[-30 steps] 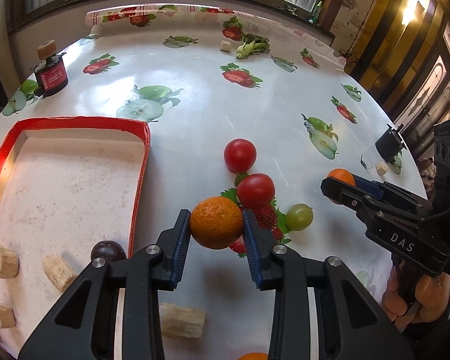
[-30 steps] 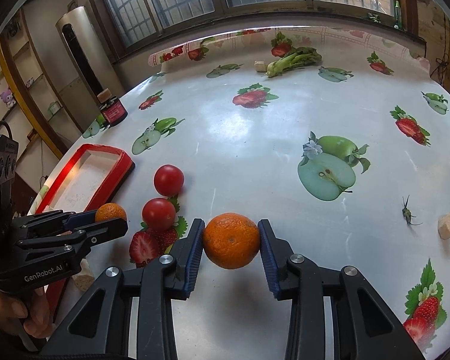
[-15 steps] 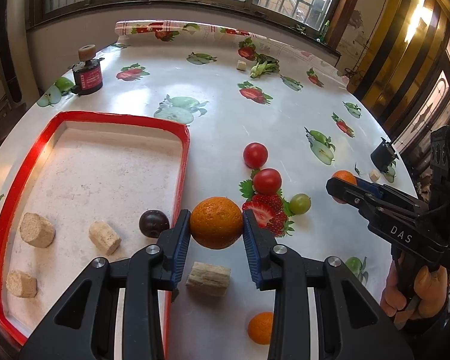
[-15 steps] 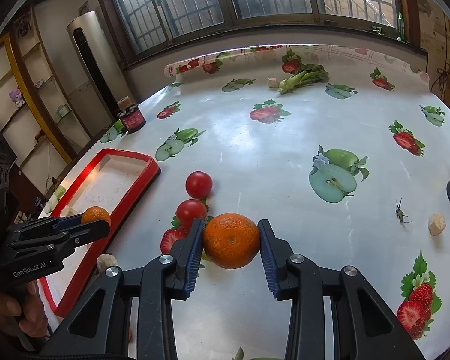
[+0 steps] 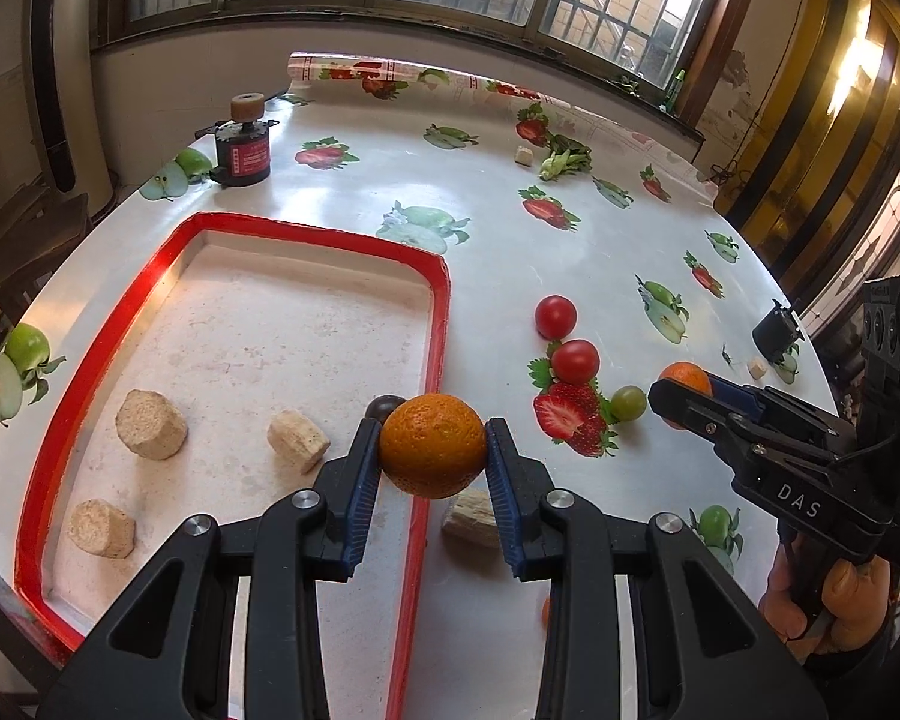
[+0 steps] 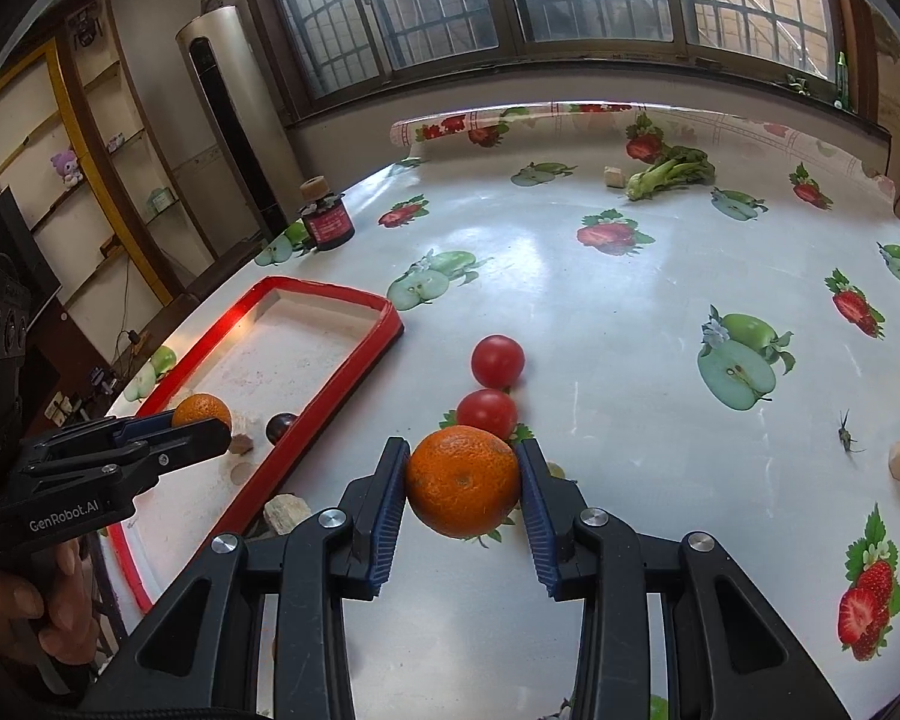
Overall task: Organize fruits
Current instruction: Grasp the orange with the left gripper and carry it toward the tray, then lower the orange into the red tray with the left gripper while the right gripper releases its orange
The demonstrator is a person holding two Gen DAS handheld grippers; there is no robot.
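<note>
My left gripper (image 5: pixel 433 450) is shut on an orange (image 5: pixel 433 445), held above the right rim of the red tray (image 5: pixel 444 324). It also shows in the right wrist view (image 6: pixel 201 411) over the tray. My right gripper (image 6: pixel 462 483) is shut on a second orange (image 6: pixel 462 480), held above the table right of the tray; it also shows in the left wrist view (image 5: pixel 681 378). Two tomatoes (image 5: pixel 555 316) (image 5: pixel 576 361) and a green grape (image 5: pixel 628 402) lie on the table. A dark plum (image 6: pixel 281 425) sits in the tray.
Several beige cork-like chunks (image 5: pixel 151 423) lie in the tray, one chunk (image 5: pixel 468 517) lies on the table beside it. A dark jar (image 5: pixel 243 150) stands at the far left, a leafy vegetable (image 5: pixel 564 161) at the back. Another orange (image 5: pixel 545 611) peeks out below my left gripper.
Both grippers rose and pulled back with their oranges. The left gripper moved left, from over the fruit pile to over the tray's right rim.
</note>
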